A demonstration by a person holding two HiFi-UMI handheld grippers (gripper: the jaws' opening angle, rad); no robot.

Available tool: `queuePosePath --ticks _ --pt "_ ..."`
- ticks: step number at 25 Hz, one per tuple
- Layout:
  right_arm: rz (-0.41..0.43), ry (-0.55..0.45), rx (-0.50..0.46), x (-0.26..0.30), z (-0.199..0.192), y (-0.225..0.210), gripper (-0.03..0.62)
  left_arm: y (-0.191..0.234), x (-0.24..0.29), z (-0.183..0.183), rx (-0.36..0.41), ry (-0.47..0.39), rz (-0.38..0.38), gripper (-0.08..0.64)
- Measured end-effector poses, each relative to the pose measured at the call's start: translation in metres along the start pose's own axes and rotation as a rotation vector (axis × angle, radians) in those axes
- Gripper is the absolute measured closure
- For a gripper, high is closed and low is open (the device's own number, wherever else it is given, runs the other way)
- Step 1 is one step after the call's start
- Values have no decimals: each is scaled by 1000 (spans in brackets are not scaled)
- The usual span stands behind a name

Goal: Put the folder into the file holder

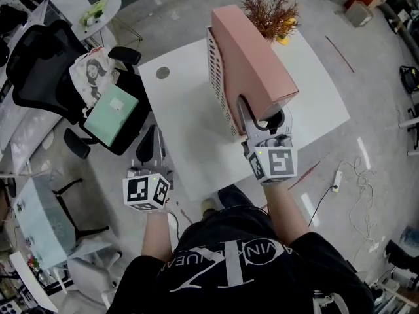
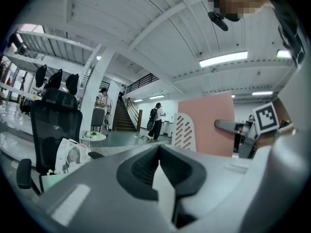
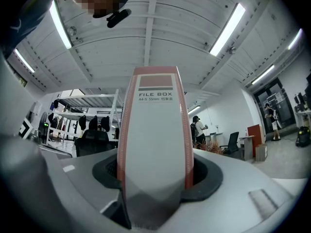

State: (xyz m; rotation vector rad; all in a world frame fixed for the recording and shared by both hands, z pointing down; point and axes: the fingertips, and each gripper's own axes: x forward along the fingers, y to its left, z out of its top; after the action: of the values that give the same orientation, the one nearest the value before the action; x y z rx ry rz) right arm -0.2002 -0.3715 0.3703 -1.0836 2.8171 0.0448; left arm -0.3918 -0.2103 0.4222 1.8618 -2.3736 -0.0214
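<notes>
A pink folder (image 1: 252, 51), a box file with a white spine labelled FILE BOX (image 3: 154, 130), is held tilted over the white table (image 1: 180, 126). My right gripper (image 1: 262, 118) is shut on its near lower end, one jaw on each side. The white file holder (image 1: 219, 77) with slotted sides stands against the folder's left face; I cannot tell how far the folder sits inside it. In the left gripper view the folder (image 2: 209, 123) rises above the holder (image 2: 187, 130). My left gripper (image 1: 150, 146) hangs off the table's left edge, shut and holding nothing.
A black office chair (image 1: 39, 64) at the left carries a green folder (image 1: 111, 115) and a printed bag (image 1: 91, 70). A dried plant (image 1: 272, 12) stands at the table's far edge. A small round disc (image 1: 162, 73) lies on the table. A power strip (image 1: 337, 178) and cables lie on the floor at right.
</notes>
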Motion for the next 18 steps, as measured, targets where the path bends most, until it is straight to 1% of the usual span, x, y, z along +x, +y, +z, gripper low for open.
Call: queuePosePath --ticks 8,18 --pt "9 109 -7 -11 -31 3 293 -2 -3 -2 -2 5 -12 560" --pt "1 161 0 -20 -45 6 287 -2 -11 -1 1 7 -20 560"
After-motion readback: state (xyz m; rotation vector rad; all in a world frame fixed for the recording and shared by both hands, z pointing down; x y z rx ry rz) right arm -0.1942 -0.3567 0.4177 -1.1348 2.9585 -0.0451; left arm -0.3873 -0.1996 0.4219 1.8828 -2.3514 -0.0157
